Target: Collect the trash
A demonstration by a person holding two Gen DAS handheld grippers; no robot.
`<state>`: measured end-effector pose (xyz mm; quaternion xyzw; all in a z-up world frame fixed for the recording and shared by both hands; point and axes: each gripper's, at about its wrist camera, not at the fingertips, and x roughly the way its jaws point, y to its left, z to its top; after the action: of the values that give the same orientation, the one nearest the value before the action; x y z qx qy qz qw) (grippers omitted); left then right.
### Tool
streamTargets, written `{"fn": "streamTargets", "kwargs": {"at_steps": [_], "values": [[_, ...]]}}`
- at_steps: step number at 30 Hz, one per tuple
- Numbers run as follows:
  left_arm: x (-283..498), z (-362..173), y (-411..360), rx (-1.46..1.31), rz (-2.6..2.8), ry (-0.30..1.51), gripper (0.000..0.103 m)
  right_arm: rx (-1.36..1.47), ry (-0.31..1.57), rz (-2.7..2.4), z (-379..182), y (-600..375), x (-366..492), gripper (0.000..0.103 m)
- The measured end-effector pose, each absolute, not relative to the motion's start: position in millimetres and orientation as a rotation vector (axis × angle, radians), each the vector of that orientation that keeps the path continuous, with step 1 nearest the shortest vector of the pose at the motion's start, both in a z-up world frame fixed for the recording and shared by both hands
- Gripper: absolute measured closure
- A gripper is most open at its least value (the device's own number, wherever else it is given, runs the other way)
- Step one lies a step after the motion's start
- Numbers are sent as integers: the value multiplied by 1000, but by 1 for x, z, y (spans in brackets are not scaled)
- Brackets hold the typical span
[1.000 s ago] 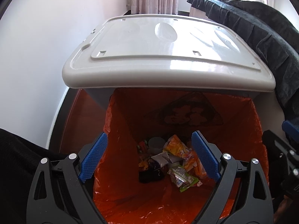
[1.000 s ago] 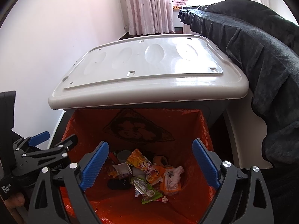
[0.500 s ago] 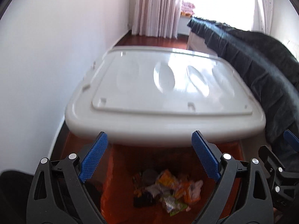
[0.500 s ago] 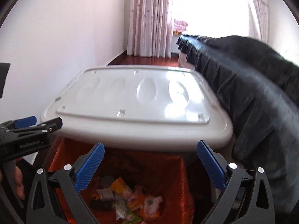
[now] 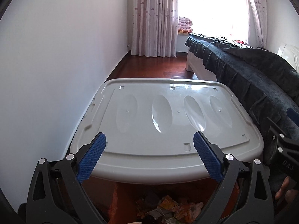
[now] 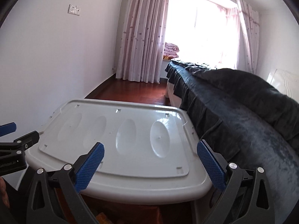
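Observation:
A bin with an orange liner [image 5: 114, 203] stands under a large grey-white plastic lid [image 5: 164, 127], also in the right wrist view [image 6: 119, 149]. Several wrappers and scraps of trash [image 5: 168, 210] lie at the bin's bottom, seen only at the lower edge of the left wrist view. My left gripper [image 5: 149, 140] is open and empty, raised above the bin's near edge. My right gripper [image 6: 150, 150] is open and empty beside it, to the right. Each gripper shows in the other's view: the right one [image 5: 280, 145], the left one [image 6: 16, 145].
A white wall [image 5: 46, 74] runs along the left. A bed with a dark blanket [image 5: 252, 71] runs along the right, close to the lid. Red-brown wood floor [image 5: 158, 67] leads to pink curtains [image 5: 153, 18] and a bright window.
Both grippers have risen and tilted up from looking down into the bin. The trash has slid to the bottom edge of view, and the room beyond the lid has come into sight.

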<state>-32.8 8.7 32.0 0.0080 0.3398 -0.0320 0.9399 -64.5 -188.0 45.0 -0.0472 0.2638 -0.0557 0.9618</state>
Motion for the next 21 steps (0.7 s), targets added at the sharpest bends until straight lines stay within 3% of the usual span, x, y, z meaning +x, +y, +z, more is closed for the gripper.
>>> {"fn": "streamTargets", "kwargs": {"at_steps": [21], "values": [[33,30,4,11,-60,659,11,-92,493,-121,42,-194,-3,5]]}}
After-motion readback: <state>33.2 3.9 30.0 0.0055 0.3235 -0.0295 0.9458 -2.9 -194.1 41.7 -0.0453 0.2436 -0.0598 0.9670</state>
